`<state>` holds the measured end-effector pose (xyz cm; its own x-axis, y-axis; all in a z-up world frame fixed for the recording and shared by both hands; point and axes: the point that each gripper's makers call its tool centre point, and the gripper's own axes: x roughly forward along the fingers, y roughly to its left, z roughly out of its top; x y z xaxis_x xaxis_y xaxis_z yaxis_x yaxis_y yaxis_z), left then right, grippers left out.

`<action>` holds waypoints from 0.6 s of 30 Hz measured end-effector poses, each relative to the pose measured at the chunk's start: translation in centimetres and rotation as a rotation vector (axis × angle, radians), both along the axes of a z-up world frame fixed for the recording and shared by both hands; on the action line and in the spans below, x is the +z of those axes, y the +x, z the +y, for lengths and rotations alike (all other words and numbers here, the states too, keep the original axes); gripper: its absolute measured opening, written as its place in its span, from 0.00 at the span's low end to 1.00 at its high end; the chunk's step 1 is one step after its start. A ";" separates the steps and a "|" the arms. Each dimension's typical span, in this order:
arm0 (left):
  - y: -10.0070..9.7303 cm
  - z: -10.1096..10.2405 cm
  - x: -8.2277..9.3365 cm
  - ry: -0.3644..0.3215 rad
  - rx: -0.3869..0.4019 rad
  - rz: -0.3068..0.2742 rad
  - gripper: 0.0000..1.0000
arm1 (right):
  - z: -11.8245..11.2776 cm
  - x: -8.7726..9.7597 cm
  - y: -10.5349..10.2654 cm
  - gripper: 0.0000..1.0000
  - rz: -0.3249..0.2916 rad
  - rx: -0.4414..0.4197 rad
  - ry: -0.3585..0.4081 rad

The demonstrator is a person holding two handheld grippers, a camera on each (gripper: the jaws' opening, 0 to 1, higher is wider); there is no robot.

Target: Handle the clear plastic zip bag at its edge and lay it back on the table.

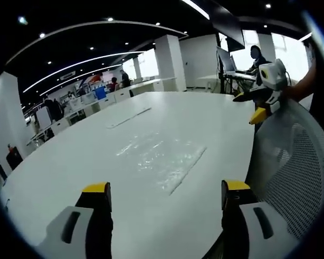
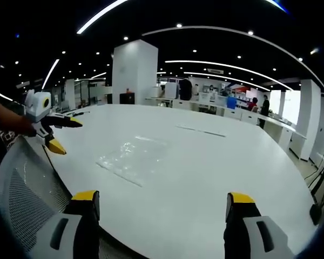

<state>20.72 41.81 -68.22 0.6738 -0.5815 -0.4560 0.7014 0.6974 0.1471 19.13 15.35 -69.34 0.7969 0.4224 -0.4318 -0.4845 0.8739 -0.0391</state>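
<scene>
left gripper view shows the clear plastic zip bag (image 1: 161,157) lying flat on the large white table (image 1: 70,162), ahead of the left gripper (image 1: 164,195), whose jaws are apart; the right gripper (image 2: 162,205) is likewise spread, holding nothing.

Clear zip bag (image 1: 161,156) flat on table (image 1: 70,162).

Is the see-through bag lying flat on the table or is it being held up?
Lying flat: the zip bag is spread on the white table, with both grippers apart from it.
</scene>
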 end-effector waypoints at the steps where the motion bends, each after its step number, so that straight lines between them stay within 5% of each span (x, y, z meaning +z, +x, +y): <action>1: 0.0 0.0 -0.1 0.008 -0.007 0.000 0.82 | 0.0 0.0 0.0 0.98 0.001 0.001 0.000; 18: 1.0 -0.7 -0.5 0.066 -0.087 -0.003 0.77 | 0.1 -0.2 -0.1 0.97 0.010 0.005 -0.002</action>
<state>21.72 41.13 -68.68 0.6232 -0.6065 -0.4937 0.7585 0.6224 0.1929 19.08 15.41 -69.49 0.7907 0.4250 -0.4406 -0.4888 0.8716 -0.0365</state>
